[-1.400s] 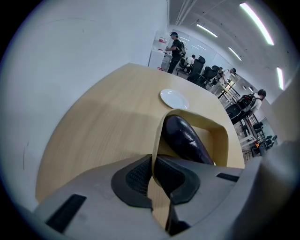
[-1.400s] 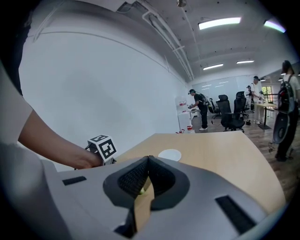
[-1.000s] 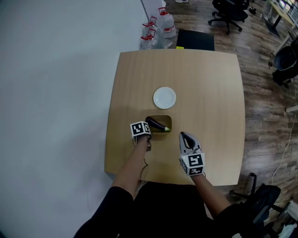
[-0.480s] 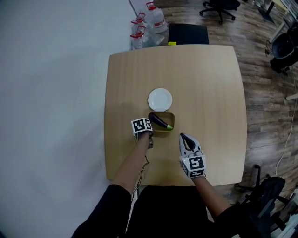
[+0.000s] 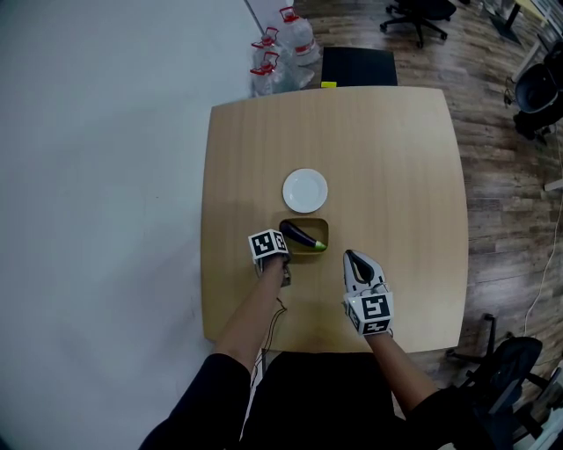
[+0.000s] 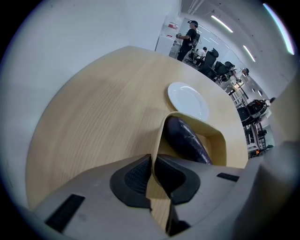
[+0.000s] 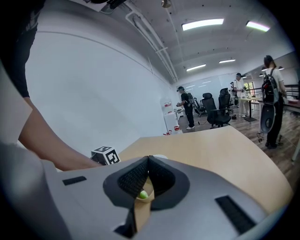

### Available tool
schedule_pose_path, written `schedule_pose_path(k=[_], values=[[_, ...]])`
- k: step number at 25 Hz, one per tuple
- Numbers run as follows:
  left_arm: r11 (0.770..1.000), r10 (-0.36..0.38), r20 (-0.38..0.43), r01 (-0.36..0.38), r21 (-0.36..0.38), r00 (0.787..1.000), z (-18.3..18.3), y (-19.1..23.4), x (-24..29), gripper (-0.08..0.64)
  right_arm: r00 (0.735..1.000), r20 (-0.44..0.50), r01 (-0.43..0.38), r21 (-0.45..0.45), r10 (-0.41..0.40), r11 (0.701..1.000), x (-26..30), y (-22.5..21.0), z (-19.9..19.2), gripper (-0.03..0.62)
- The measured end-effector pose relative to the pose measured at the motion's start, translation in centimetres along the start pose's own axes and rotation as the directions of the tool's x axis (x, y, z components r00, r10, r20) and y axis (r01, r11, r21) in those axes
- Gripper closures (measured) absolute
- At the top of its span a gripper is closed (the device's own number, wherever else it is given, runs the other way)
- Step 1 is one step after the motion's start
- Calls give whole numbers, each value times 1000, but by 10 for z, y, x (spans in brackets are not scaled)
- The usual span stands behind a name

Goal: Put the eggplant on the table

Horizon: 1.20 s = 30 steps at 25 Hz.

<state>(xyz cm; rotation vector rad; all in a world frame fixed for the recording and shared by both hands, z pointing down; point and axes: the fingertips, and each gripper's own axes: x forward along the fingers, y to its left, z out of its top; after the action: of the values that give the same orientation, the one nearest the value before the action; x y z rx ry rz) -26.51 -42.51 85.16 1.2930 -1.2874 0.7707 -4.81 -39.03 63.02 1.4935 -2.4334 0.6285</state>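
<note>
A dark purple eggplant [image 5: 302, 235] with a green stem end lies in a small wooden bowl [image 5: 318, 225] on the light wooden table [image 5: 396, 158]. My left gripper [image 5: 278, 247] points steeply down at the bowl's left side. In the left gripper view it is shut on the bowl's thin rim [image 6: 160, 140], with the eggplant [image 6: 186, 139] just beyond. My right gripper [image 5: 354, 260] hovers right of the bowl and nearer me, shut with nothing in it. Below its tips [image 7: 149, 159] the eggplant's green end [image 7: 142, 194] shows.
A white plate [image 5: 304, 191] sits just beyond the bowl. Water bottles [image 5: 281, 53] and a black seat [image 5: 359, 66] stand past the table's far edge. Wood floor with office chairs [image 5: 418, 13] lies to the right, and people stand far off [image 7: 187, 105].
The head view has shifted a little. My left gripper keeps its hold on the bowl's rim, and both grippers stay in much the same places beside the bowl.
</note>
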Motion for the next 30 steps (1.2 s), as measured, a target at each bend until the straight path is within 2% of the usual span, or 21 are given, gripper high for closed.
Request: schedule_pose_path(k=[4, 9, 14, 17, 20, 22, 24, 26, 27, 28, 30], values=[[999, -27, 15, 28, -35, 1000, 0, -2, -1, 530, 1000, 1, 5, 1, -5, 1000, -5, -1, -1, 532], [996, -76, 53, 78, -37, 996, 6, -12, -6, 391, 999, -14, 31, -8, -31, 999, -13, -6, -3, 532], [995, -93, 88, 96, -35, 992, 2, -14, -21, 359, 1000, 6, -4, -10, 4, 1000, -22, 0, 4, 532], [986, -136, 145, 148, -80, 980, 2, -17, -41, 350, 999, 25, -44, -22, 44, 999, -33, 8, 9, 532], [970, -177, 228, 209, -125, 957, 0, -18, -74, 348, 997, 14, -71, -25, 72, 997, -45, 15, 8, 532], [960, -208, 277, 249, -123, 938, -6, -24, -97, 348, 997, -9, -82, -20, 82, 996, -52, 16, 3, 532], [959, -239, 323, 275, -70, 916, -13, -34, -122, 347, 997, -23, -79, -27, 78, 997, -59, 16, 0, 532], [958, -264, 395, 288, -1, 880, -20, -41, -150, 347, 996, -21, -89, -39, 88, 995, -68, 19, 0, 532], [953, -286, 442, 302, 36, 850, -23, -45, -167, 347, 994, -19, -105, -42, 104, 994, -73, 22, 0, 532], [944, -317, 492, 320, 81, 810, -28, -51, -186, 347, 992, -18, -123, -45, 122, 991, -78, 25, 0, 532], [922, -384, 583, 336, 194, 716, -44, -66, -226, 347, 989, -20, -150, -52, 149, 987, -87, 32, 0, 532]])
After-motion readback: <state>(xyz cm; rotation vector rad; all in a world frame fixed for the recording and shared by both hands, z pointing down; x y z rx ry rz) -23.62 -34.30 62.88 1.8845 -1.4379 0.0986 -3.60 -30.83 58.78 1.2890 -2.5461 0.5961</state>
